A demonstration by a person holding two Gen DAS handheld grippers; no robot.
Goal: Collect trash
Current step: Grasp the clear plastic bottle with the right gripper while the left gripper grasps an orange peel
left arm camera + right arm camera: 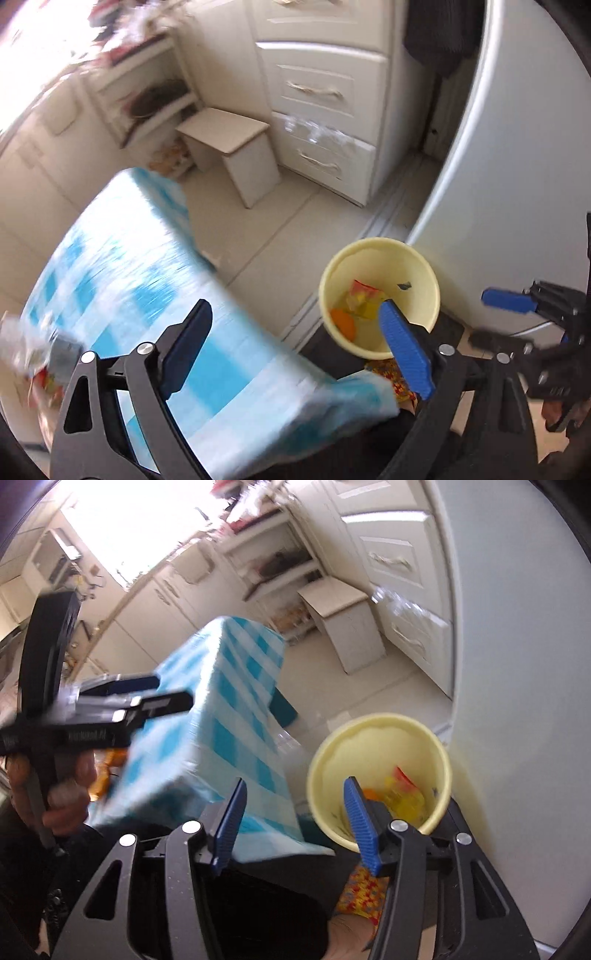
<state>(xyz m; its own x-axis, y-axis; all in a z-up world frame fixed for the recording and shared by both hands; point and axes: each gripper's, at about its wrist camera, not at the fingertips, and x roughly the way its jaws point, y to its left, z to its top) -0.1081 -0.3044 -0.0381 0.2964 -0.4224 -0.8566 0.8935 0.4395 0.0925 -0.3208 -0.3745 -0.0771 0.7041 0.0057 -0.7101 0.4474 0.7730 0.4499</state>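
While the left gripper [295, 350] stands spread wide with nothing between its 2 fingers, the yellow bin [380, 299] sits at lower right of its view, behind the right finger. The right gripper [295, 823] is half spread and empty; wrappers [402, 790] lie in the bin, beside the blue checked table [229, 701].

Strong daylight floods from the far-left window [122, 535], blown out to white glare. The checked tablecloth [122, 280] smears with motion blur. Fisheye curvature bends the cabinet drawers [325, 92]; dark vignetting rims both views' corners.
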